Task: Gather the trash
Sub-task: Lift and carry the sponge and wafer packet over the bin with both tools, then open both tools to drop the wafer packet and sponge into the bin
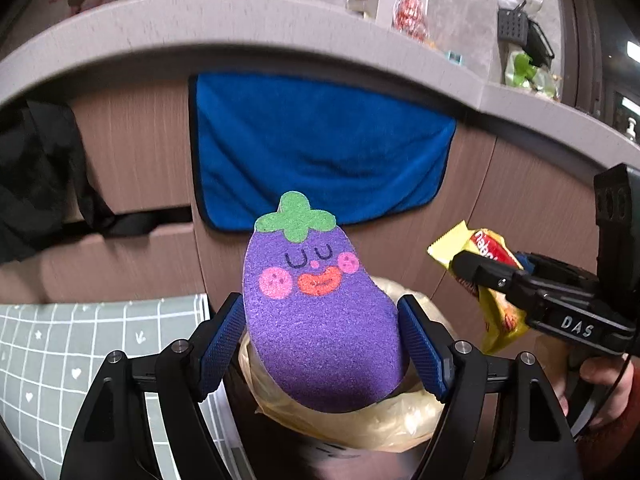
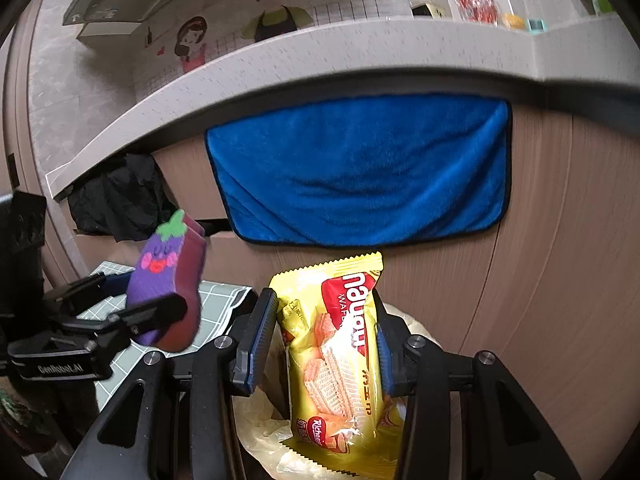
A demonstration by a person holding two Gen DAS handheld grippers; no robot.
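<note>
Landmark: blue towel (image 1: 320,148) hanging on the cabinet front under the grey counter (image 1: 200,20); places below are given relative to it.
Left gripper (image 1: 320,336): below the towel, its blue pads clamped on both sides of the eggplant sponge (image 1: 320,320).
Right gripper (image 2: 324,340): below the towel, fingers clenched on the yellow wafer packet (image 2: 340,344), which stands upright between them.
Bin bag (image 1: 360,424): pale plastic liner, directly under both held items, below the towel.
Left wrist view only: the sponge's full face with green leaf cap; the packet (image 1: 492,276) seen edge-on, pinched by the right gripper's finger (image 1: 480,270); part of a hand (image 1: 608,384) at lower right.
Right wrist view only: the sponge's (image 2: 164,276) thick maroon underside; the packet's printed front; cartoon wall figures (image 2: 192,40) above the counter, up-left of the towel.
Both views: checked grey mat (image 1: 80,352) down-left of the towel.
</note>
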